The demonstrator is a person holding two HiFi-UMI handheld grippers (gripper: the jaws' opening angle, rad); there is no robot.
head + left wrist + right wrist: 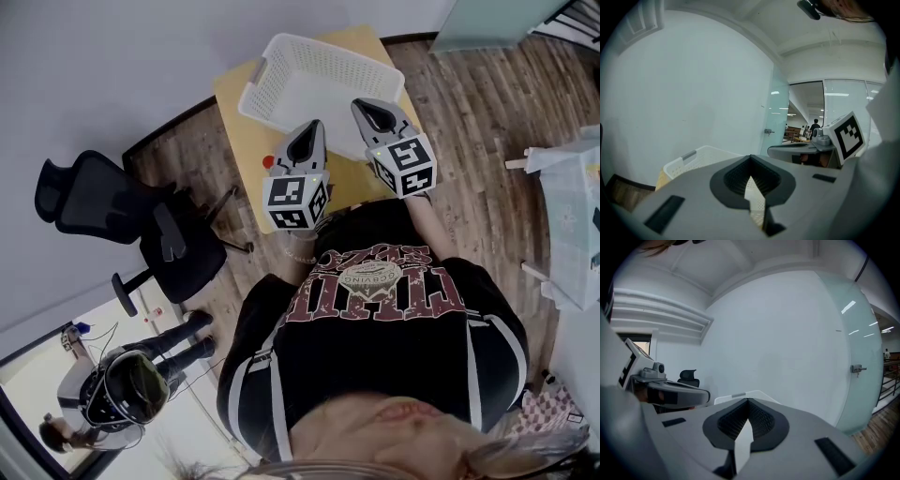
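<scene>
Both sets on my feed are built alike. The pale grey plastic left tongs [316, 127] and the pale grey plastic right tongs [360, 105] are smooth shells that taper to a point. Each has a black teardrop inset lined with ribbed rubber pads [740, 177], and small black rectangular slots [830, 454] are set into the grey on either side. Each carries a white cube with black square markers [295, 202] at its rear. The person carrying my rig wears a black short-sleeved T-shirt [375, 347], with dark red block lettering and a pale round emblem across the chest. Paired white stripes run down both sides.
</scene>
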